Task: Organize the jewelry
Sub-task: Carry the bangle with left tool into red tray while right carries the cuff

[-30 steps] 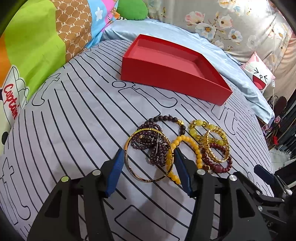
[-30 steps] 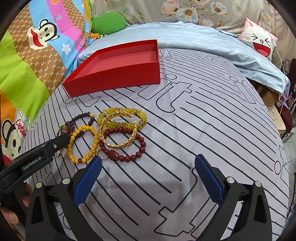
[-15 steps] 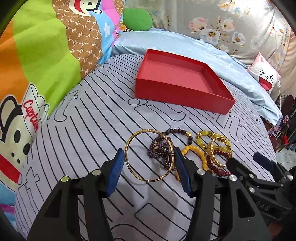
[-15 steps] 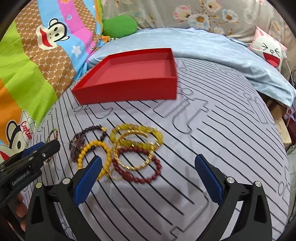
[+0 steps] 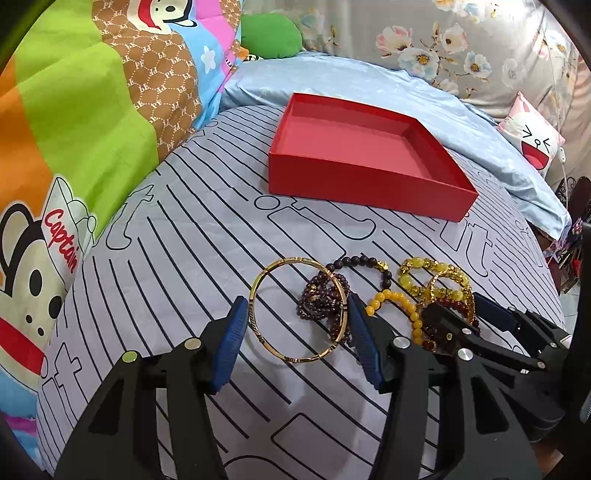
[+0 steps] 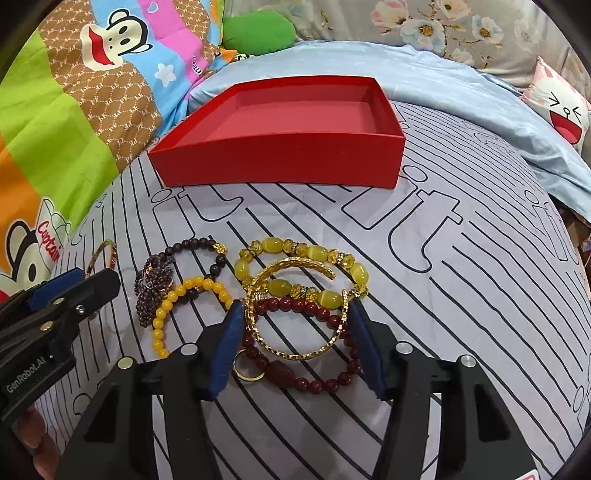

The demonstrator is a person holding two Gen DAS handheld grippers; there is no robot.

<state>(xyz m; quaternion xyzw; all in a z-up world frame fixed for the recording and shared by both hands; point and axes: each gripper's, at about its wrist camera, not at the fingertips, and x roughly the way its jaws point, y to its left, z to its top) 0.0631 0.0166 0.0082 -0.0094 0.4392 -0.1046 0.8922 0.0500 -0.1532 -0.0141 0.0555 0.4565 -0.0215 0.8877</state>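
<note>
- Left tongs (image 5: 295, 332) stand apart, straddling the plain gold metal bangle (image 5: 299, 309), which lies flat on the striped grey bedsheet (image 5: 184, 240).
- Right tongs (image 6: 295, 341) stand apart around the gold chain-link open cuff (image 6: 295, 314), whose gap faces the box.
- The other beaded bracelets lie heaped between them.
- Beyond, the shallow red cardboard box (image 6: 280, 162) holds nothing, its long axis running across; I judge sorting has barely begun.

Bedding and cushions, nothing more.
Striped grey bedsheet (image 5: 207, 236) underneath; monkey-print quilt (image 5: 74, 122) at left; green cushion (image 6: 258, 31), pale blue blanket (image 6: 461, 85), laughing-face pillow (image 5: 532, 138) beyond.
</note>
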